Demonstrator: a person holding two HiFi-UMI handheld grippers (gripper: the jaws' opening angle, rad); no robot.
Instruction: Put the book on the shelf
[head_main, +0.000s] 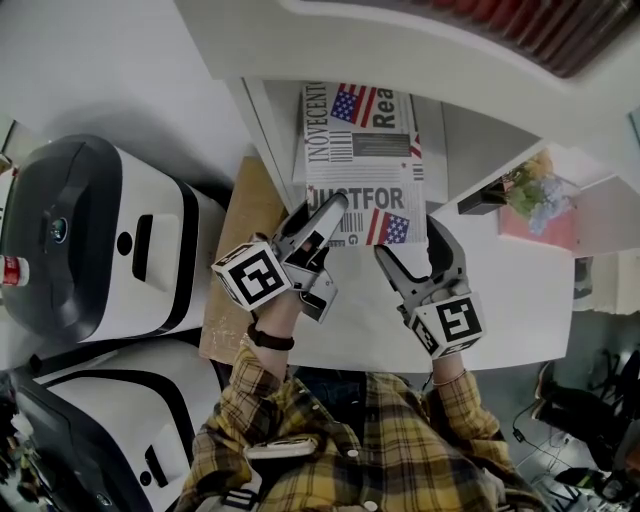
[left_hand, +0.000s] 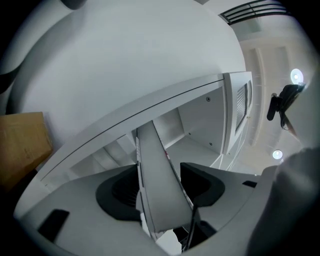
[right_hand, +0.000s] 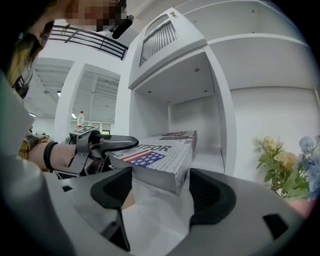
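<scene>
book (head_main: 362, 170): flat, half inside the shelf (head_main: 268, 120) | my left gripper (head_main: 330, 212): jaws clamp its outer corner (steadying the push, I judge) | my right gripper (head_main: 412, 245): jaws wide, clear of it

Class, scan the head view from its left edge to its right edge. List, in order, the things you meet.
black-and-white machine → brown board → left gripper → book → right gripper → flowers
</scene>
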